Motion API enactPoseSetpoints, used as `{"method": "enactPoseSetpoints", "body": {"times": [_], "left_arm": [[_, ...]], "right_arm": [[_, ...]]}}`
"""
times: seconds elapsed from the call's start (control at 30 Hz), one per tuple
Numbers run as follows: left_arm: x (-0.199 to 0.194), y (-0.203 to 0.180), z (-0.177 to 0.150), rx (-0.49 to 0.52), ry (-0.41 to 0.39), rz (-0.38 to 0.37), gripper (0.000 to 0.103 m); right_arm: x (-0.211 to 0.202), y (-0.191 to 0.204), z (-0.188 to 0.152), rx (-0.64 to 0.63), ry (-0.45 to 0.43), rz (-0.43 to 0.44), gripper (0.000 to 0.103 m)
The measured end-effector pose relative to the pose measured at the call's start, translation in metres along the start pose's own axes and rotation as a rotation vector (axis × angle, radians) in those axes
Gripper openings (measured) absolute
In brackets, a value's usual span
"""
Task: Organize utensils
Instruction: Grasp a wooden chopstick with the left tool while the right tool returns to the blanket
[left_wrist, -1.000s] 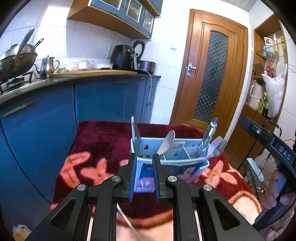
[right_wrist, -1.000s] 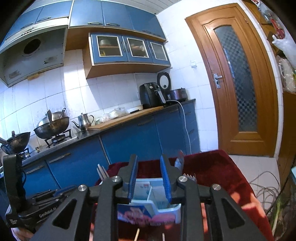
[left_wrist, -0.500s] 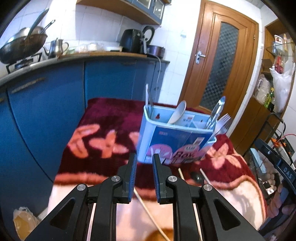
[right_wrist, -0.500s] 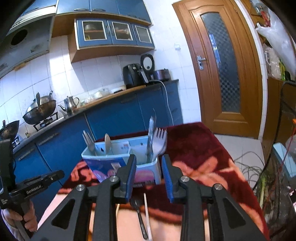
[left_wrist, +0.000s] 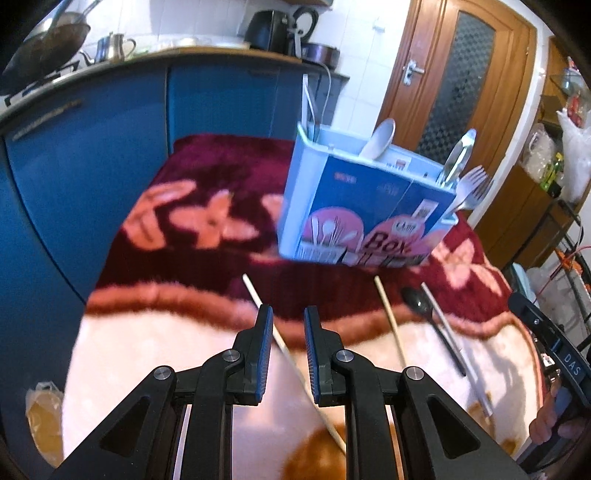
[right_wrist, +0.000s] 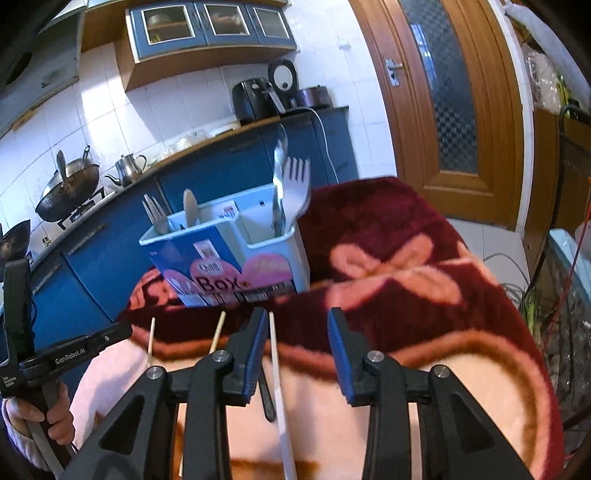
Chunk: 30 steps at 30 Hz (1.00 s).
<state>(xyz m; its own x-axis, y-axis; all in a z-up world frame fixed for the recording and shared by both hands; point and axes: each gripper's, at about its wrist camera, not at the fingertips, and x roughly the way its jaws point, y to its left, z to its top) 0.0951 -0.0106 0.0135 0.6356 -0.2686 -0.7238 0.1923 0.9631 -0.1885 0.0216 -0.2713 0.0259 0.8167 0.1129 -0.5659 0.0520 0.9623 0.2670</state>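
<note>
A floral blanket (left_wrist: 207, 221) in dark red and cream covers the table. On it stands the blue-and-white utensil box (left_wrist: 365, 206), holding forks and spoons. Before it lie pale chopsticks (left_wrist: 388, 321) and a black spoon (left_wrist: 417, 302). The left gripper (left_wrist: 288, 325) is narrowly parted over one chopstick, gripping nothing. The right gripper (right_wrist: 297, 328) has just been opening; a white chopstick (right_wrist: 277, 369) lies below its jaws, ungripped.
</note>
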Motion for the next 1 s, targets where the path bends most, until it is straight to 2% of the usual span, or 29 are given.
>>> {"method": "enactPoseSetpoints", "body": {"times": [0.5, 0.87, 1.0], "left_arm": [[0.035, 0.007, -0.005, -0.055, 0.133, 0.031, 0.017], [0.045, 0.005, 0.0, -0.037, 0.158, 0.029, 0.017], [0.05, 0.001, 0.005, -0.002, 0.202, 0.036, 0.017]], "right_arm": [[0.006, -0.017, -0.012, 0.05, 0.041, 0.017, 0.045], [0.012, -0.028, -0.017, 0.081, 0.06, 0.005, 0.045], [0.012, -0.029, -0.017, 0.087, 0.066, 0.012, 0.045]]}}
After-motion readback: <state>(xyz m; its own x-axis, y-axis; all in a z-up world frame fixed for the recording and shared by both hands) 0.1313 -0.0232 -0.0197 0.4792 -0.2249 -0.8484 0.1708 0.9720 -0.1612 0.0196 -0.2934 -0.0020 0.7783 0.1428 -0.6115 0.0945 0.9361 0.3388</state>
